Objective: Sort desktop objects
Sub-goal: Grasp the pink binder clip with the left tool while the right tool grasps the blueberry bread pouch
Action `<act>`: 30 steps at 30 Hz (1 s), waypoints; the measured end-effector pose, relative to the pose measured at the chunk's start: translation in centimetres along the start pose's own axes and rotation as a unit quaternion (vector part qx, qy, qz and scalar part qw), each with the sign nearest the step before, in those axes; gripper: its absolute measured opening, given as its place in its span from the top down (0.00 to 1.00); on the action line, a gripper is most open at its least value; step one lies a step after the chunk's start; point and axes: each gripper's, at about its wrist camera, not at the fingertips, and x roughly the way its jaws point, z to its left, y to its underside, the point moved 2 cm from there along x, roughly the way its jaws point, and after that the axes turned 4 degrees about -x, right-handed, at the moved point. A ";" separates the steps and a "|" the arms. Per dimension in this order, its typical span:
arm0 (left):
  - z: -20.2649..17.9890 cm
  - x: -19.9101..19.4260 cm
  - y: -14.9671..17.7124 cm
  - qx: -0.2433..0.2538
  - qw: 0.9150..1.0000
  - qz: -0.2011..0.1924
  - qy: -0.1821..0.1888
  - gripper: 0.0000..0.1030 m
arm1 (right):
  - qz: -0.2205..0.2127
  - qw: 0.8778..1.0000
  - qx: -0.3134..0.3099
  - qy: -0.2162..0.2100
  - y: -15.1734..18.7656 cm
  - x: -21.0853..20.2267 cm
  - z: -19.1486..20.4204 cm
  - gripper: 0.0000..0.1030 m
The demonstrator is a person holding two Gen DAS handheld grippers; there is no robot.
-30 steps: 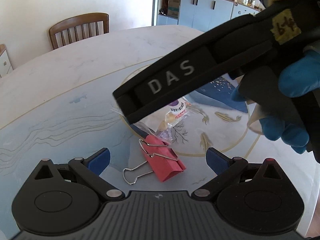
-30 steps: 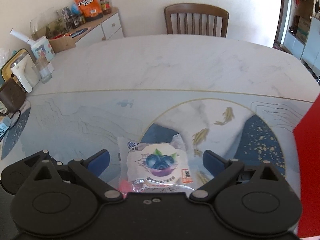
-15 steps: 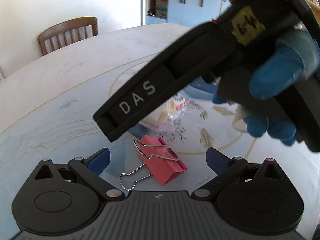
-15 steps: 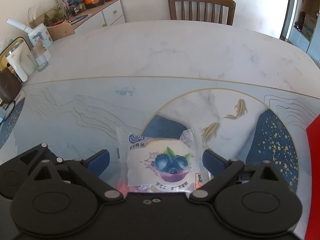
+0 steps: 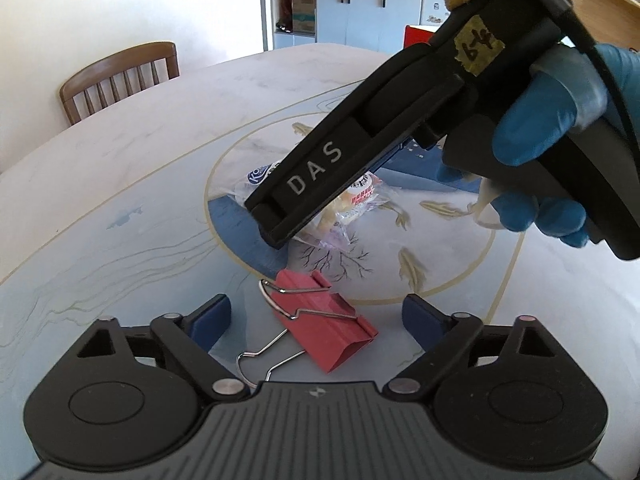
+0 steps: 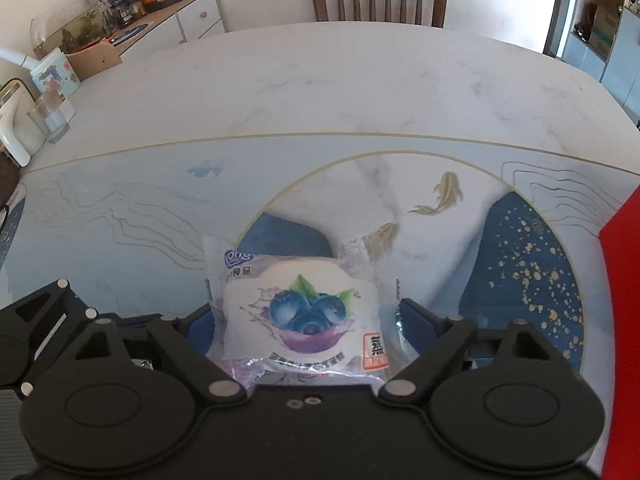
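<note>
Now | right gripper (image 6: 306, 316): fingers have closed in from wide onto the blueberry snack packet (image 6: 304, 316), on the table (image 6: 320, 92) | left gripper (image 5: 316, 316): apart, hovering over pink binder clip (image 5: 324, 324) | packet looks ready to lift

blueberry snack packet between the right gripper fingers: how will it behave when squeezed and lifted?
The snack packet is glossy film around a soft-looking round cake, so it will probably crush under a firm squeeze and may slip. It looks puffy and likely light. The crimped end flaps should flop. The right gripper has closed on its sides, so gentle force seems wise.
</note>
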 end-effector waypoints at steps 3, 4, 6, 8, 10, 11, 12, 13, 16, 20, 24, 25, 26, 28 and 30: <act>0.0 0.1 -0.2 0.004 1.000 -0.001 0.003 0.16 | 0.000 1.000 0.004 0.003 0.2 -0.2 -0.8 0.14; 0.1 0.2 -0.3 0.005 1.000 -0.001 0.004 0.17 | 0.000 1.000 0.006 0.006 0.2 -0.3 -1.2 0.14; 0.3 0.3 -0.6 0.008 1.000 0.001 0.005 0.17 | 0.001 1.000 0.013 0.007 0.5 -0.6 -2.0 0.15; 0.5 0.4 -0.8 0.007 1.000 0.004 0.005 0.18 | 0.002 1.000 0.019 0.010 0.7 -0.9 -2.8 0.15; 0.4 0.1 -0.7 0.007 1.000 0.004 0.004 0.23 | 0.003 1.000 0.026 0.011 1.1 -1.2 -3.6 0.16; 0.4 -0.1 -0.5 0.006 1.000 0.004 0.004 0.24 | 0.003 1.000 0.029 0.011 1.3 -1.3 -3.9 0.16; 0.4 -0.3 -0.4 0.006 1.000 0.004 0.003 0.26 | 0.003 0.999 0.031 0.012 1.5 -1.5 -4.1 0.16; 0.4 -0.5 -0.4 0.005 1.000 0.006 0.002 0.29 | 0.003 0.999 0.034 0.011 1.7 -1.7 -4.4 0.17; 0.1 -0.9 -0.6 -0.003 1.000 0.008 -0.006 0.38 | 0.000 0.999 0.038 0.009 2.0 -2.2 -4.7 0.19; 0.1 -1.0 -0.8 -0.009 1.000 0.009 -0.012 0.52 | -0.003 0.999 0.031 0.010 2.7 -3.0 -4.8 0.24; 0.0 -1.2 -1.0 -0.016 1.000 0.012 -0.022 0.59 | -0.006 1.000 0.025 0.011 3.5 -3.8 -4.7 0.29; 0.0 -1.2 -1.1 -0.019 0.999 0.013 -0.023 0.60 | -0.006 1.000 0.022 0.012 3.8 -4.0 -4.6 0.31; 0.0 -1.2 -1.1 -0.021 0.999 0.015 -0.025 0.60 | -0.007 1.000 0.020 0.014 4.0 -4.2 -4.6 0.32; 0.0 -1.2 -1.2 -0.028 0.999 0.015 -0.027 0.60 | -0.006 1.000 0.018 0.017 4.5 -4.7 -4.6 0.33; -0.1 -1.3 -1.1 -0.033 0.999 0.016 -0.031 0.60 | -0.005 1.000 0.023 0.017 5.1 -5.1 -4.7 0.34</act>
